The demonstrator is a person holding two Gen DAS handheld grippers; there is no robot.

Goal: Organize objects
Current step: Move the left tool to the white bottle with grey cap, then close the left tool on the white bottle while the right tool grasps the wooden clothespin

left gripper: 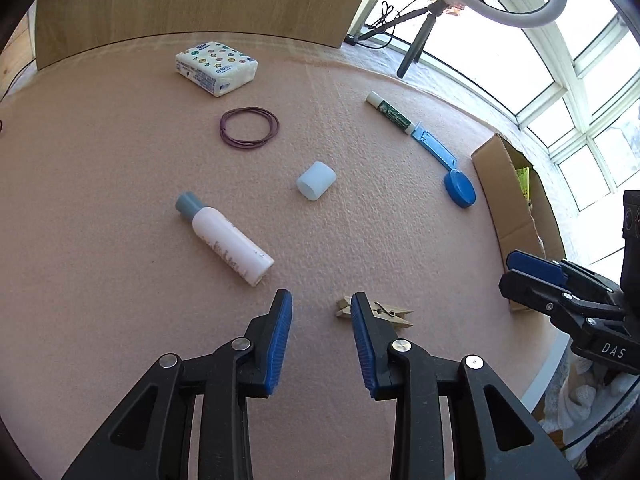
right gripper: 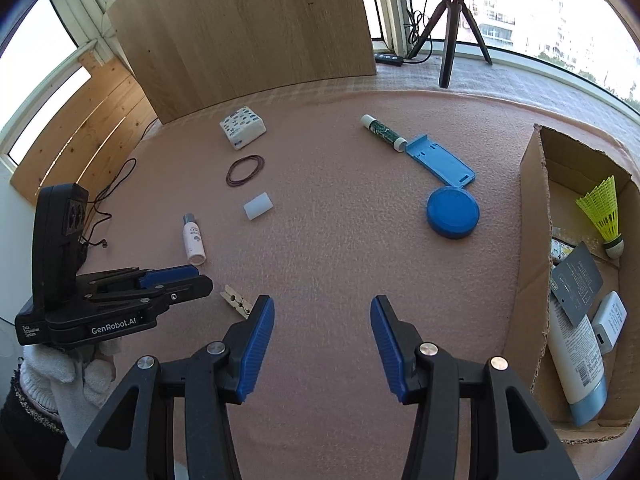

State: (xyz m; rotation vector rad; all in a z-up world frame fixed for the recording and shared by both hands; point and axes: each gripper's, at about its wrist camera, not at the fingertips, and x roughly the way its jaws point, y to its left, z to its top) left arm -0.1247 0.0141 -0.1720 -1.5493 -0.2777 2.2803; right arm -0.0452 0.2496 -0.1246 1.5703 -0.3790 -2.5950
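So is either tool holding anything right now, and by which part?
Nothing is held. The left tool stands open over the mat with the clothespin just beside it, and the right tool is open and empty.

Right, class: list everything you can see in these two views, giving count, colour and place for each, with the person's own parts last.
Tissue pack: one, white with patterned print, far side of mat.
Rubber bands: a few, dark purple, looped together near the tissues.
Small cylinder: one, translucent white, mid-mat.
Bottle: one, white with grey cap, lying down.
Glue stick: one, green and white, touching the blue flat case.
Round tin: one, blue, beside the case.
Clothespin: one, wooden, near the left gripper.
Cardboard box: one, brown, right edge; holds yellow shuttlecock, tube, card, white charger.
Tripod: one, dark, by window.
Right gripper: black, blue pads, open.
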